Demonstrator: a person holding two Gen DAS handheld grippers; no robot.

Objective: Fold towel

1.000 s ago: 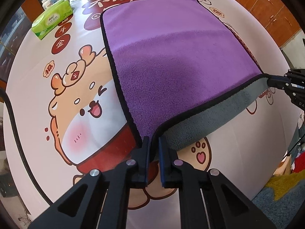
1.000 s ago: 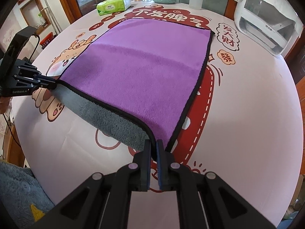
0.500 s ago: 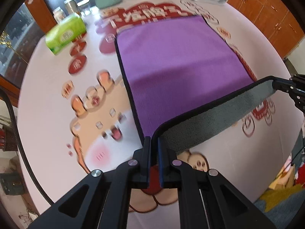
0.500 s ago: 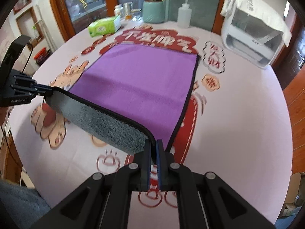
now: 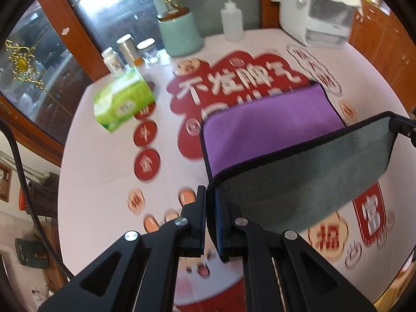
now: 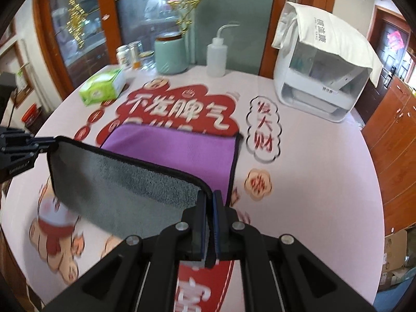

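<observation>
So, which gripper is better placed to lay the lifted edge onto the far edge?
Neither alone. The left gripper and the right gripper each pinch one near corner of the towel, level, so both should carry it forward together.

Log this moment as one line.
phase: fold lift | left gripper: shut on towel corner | right gripper: shut on other corner | near edge raised

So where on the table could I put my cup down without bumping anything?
Best spot: the bare tablecloth between the purple towel and the white machine. Also free: the cloth below the green tissue pack, left of the towel. The back edge is crowded with jars, a teal pot and a squeeze bottle.
</observation>
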